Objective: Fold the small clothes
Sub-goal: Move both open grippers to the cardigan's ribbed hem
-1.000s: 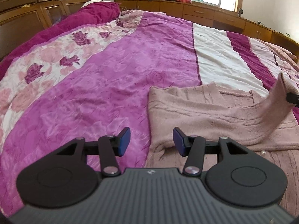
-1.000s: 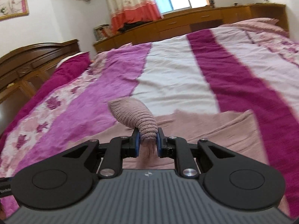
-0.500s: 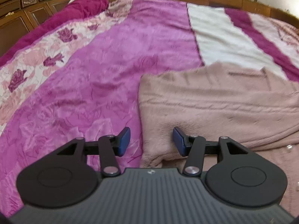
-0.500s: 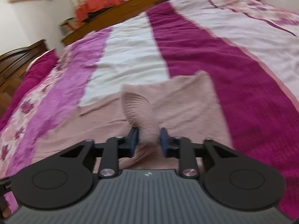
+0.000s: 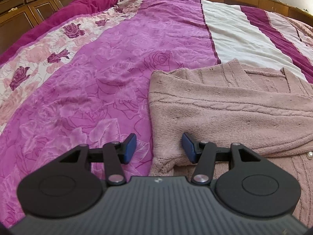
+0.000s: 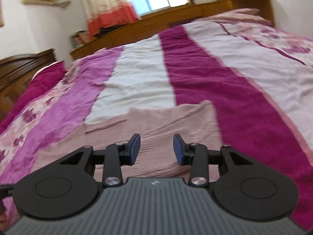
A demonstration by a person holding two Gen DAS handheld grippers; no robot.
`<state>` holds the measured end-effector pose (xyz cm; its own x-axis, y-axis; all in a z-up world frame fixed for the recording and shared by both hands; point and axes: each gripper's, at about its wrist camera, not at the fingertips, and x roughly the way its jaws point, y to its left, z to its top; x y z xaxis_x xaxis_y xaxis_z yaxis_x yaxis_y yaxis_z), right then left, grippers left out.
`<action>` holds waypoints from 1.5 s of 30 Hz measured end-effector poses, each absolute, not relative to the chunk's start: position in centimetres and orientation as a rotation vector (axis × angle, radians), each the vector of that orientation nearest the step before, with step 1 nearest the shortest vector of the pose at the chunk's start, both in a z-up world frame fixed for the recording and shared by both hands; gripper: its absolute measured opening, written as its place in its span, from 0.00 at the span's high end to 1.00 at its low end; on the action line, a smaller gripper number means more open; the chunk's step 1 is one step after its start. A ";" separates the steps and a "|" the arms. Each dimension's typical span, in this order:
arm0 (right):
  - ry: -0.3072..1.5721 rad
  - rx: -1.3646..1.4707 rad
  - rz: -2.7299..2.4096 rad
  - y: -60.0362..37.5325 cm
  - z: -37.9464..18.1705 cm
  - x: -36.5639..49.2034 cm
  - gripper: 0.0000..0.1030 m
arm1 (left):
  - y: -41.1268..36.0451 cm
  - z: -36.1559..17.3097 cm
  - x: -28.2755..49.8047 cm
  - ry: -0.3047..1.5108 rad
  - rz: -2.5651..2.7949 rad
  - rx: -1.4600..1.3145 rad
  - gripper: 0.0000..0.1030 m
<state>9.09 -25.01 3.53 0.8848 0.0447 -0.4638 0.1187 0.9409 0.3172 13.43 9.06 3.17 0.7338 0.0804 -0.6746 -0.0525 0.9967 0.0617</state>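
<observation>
Released from the right gripper (image 6: pixel 156 149), the ribbed sleeve (image 6: pixel 162 156) of the pink knit cardigan (image 5: pixel 225 113) now lies flat across the garment's body. A second ago it was pinched between the blue pads (image 6: pixel 135 148) and stood up as a rolled hump; half a second ago it was still clamped but lower. The jaws have just been opening, and in the right wrist view they stand apart with only flat knit beneath the gap, nothing pressed between them.

The left gripper (image 5: pixel 159 147) is likewise open and holds nothing. Its right pad sits over the cardigan's near left corner, and its left pad over the magenta bedspread (image 5: pixel 88 98), so the garment edge (image 5: pixel 151 117) runs between the two. A second ago this view showed the sleeve end raised at the far right; it now shows the sleeve laid level across the front, with a pearl button (image 5: pixel 309 154) visible at the right border.

Judgement: the sleeve fold-in appears complete. The cardigan rests on the bed, spanning the purple, white and dark magenta stripes. A further fold of the body probably remains, and the left gripper looks positioned to take the near corner.
</observation>
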 end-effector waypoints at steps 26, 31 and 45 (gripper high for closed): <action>0.556 0.375 -0.080 -25.6 3.5 3.9 0.42 | 10.0 6.2 7.4 0.755 0.086 0.020 0.42; 0.596 0.396 -0.026 -25.8 3.7 0.6 0.42 | 10.2 7.0 4.7 0.764 0.074 0.009 0.42; 0.686 0.407 0.022 -28.2 3.7 -6.3 0.42 | 11.9 7.9 -1.9 0.815 0.078 0.024 0.42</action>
<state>-6.34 -28.20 3.74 0.7768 0.1526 -0.6110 0.1123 0.9211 0.3728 -1.89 11.88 7.94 0.6828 0.0790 -0.7263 -0.0608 0.9968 0.0513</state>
